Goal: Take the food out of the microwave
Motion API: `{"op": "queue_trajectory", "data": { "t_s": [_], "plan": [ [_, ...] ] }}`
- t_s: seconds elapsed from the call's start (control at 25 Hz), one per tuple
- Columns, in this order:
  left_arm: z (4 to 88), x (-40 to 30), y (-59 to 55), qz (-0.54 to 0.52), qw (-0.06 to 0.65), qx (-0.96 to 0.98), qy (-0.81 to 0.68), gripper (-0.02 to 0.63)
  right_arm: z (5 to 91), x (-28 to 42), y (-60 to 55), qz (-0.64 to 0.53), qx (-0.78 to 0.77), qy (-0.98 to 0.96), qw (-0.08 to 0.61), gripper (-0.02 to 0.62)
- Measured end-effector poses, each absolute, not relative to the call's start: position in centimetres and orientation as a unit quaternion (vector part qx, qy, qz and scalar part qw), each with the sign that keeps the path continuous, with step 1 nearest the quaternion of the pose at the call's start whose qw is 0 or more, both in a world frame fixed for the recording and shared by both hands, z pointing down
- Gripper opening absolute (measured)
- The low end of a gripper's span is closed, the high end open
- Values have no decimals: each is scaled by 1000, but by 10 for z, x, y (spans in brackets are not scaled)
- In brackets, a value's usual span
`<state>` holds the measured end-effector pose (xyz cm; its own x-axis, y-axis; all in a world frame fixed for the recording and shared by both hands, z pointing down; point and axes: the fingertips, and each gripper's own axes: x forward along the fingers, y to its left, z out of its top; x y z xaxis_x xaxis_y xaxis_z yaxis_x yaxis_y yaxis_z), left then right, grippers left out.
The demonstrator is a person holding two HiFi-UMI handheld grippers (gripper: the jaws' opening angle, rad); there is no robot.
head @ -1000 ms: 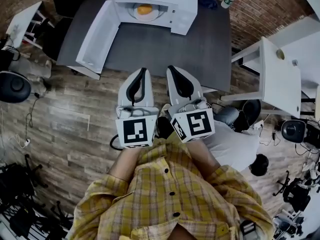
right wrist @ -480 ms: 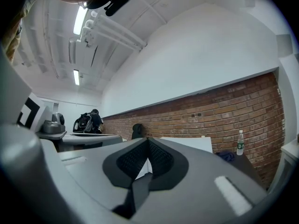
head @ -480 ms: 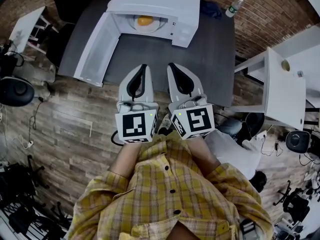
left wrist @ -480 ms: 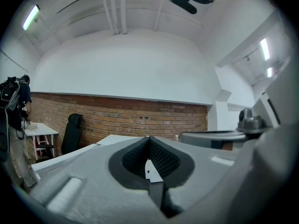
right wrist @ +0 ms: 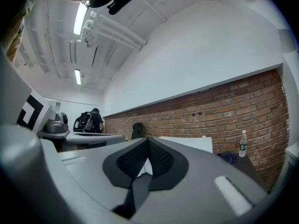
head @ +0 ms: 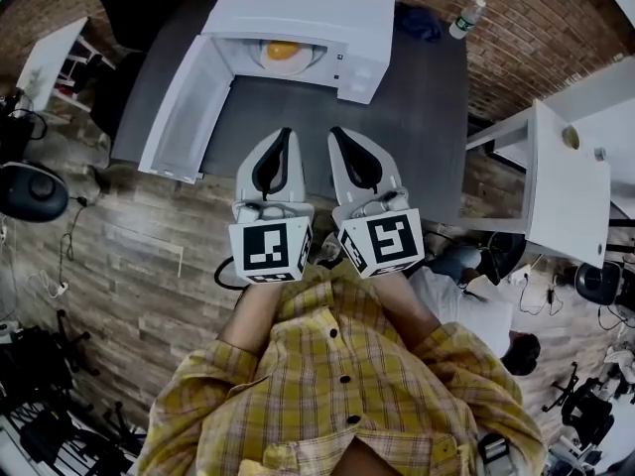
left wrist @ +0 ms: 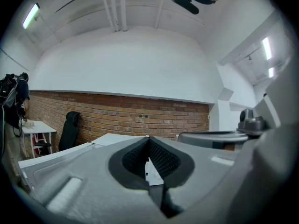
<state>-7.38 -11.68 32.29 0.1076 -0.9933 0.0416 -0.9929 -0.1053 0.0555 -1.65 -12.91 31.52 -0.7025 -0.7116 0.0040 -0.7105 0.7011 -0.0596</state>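
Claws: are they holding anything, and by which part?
Nothing. The left claw and right claw are both shut and empty; the food sits in the microwave.

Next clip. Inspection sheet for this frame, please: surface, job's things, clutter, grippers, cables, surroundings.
Surface: dark table.
Job's things: microwave, door swung open at its left; yellow food on a plate inside.
Clutter: bottle and blue cloth at the table's far right.
Grippers: left gripper and right gripper side by side over the table's near edge, jaws together, nothing held.
Cables: loose cables on the floor at left.
Surroundings: brick wall, white side table.
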Motion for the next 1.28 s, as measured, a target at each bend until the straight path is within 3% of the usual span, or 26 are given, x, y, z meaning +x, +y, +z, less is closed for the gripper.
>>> {"op": "queue_trajectory", "data": {
  "t_s": [1.28],
  "plan": [
    [394, -140, -244, -21, 171, 774, -609, 0, 353, -53, -192, -55, -450, 891, -33, 5]
  ]
}}
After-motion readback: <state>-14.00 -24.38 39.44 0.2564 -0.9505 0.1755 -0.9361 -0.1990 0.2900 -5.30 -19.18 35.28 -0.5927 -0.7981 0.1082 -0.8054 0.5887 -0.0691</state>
